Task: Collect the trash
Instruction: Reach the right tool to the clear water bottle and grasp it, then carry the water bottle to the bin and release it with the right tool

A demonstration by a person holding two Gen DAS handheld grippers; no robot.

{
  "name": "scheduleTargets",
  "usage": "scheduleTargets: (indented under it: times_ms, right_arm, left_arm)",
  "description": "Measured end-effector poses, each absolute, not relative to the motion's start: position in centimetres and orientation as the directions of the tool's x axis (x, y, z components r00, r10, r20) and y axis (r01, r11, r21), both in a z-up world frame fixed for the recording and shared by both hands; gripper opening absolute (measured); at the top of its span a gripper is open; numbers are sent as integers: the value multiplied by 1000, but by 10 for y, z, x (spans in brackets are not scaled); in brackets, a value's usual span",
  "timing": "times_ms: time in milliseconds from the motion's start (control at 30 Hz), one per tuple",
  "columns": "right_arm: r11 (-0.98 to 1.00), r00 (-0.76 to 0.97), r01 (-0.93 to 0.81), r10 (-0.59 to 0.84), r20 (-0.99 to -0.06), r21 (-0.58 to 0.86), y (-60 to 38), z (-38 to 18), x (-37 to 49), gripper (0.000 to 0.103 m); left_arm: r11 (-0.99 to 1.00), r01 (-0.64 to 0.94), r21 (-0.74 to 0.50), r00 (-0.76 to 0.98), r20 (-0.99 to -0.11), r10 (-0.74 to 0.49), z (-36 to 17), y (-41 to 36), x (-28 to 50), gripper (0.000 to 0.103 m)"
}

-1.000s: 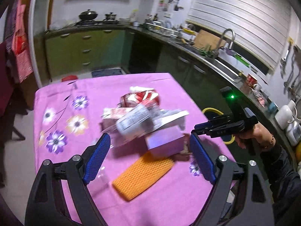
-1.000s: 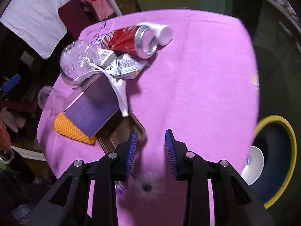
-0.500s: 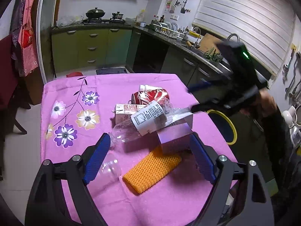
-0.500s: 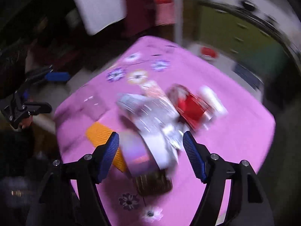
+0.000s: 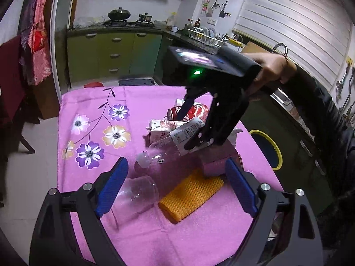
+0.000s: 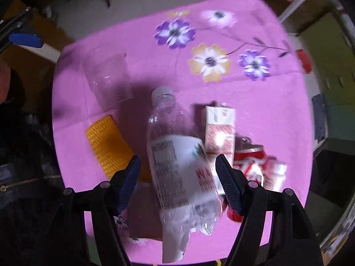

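A pile of trash lies on the pink flowered tablecloth (image 5: 93, 102): a clear plastic bottle (image 6: 175, 155) with a white label, a red-and-white carton (image 6: 219, 128), a crushed red can (image 6: 250, 161), a clear cup (image 5: 135, 192) and an orange sponge (image 5: 190, 195). My right gripper (image 6: 179, 177) is open and hangs over the bottle, its fingers on either side of the label; it also shows in the left wrist view (image 5: 195, 128). My left gripper (image 5: 175, 186) is open and empty above the table's near edge, by the cup and sponge.
A purple box (image 5: 219, 161) lies beside the sponge. A dark bin with a yellow rim (image 5: 266, 148) stands on the floor right of the table. Green kitchen cabinets (image 5: 111, 55) and a counter with a sink run behind and to the right.
My right gripper has swung from the table's right edge to above the trash pile and opened wide around the bottle. The left gripper has pulled back slightly and stays open.
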State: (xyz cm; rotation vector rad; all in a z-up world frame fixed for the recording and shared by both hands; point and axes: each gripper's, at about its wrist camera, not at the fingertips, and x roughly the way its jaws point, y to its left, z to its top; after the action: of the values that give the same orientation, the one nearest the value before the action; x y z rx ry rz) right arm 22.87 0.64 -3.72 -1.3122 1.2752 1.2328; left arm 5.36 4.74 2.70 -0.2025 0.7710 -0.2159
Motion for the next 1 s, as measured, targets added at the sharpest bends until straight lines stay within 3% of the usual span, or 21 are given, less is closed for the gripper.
scheduleTargets:
  times_ms: [200,433,700,767,1000]
  right_arm:
    - [-158,45,-987,-236,-971,-8,17,-60,208,69]
    - [-227,146,-970,-290,-946,-80,10,-83,191,65]
    - [-244,198,-961,-267,-943,-132,9,-93,182,59]
    - [-243,212,-958,-239,-947,-153,12,-91,177,53]
    - [-221,231,-955,-146,-962,-196,6,-76,169,52]
  left_arm:
    - [953,105,-283,694,-666,-274,20,62,55,85]
    - [947,92,-308,695,-661,-282,17,76,54,85]
    - [946,92,-312,694,-662,-285,14,77,50,85]
    - [946,94,-311,695,-660,-286,15,75,50,85]
    - [945,106,-309,694,-658,-293,15,71,49,85]
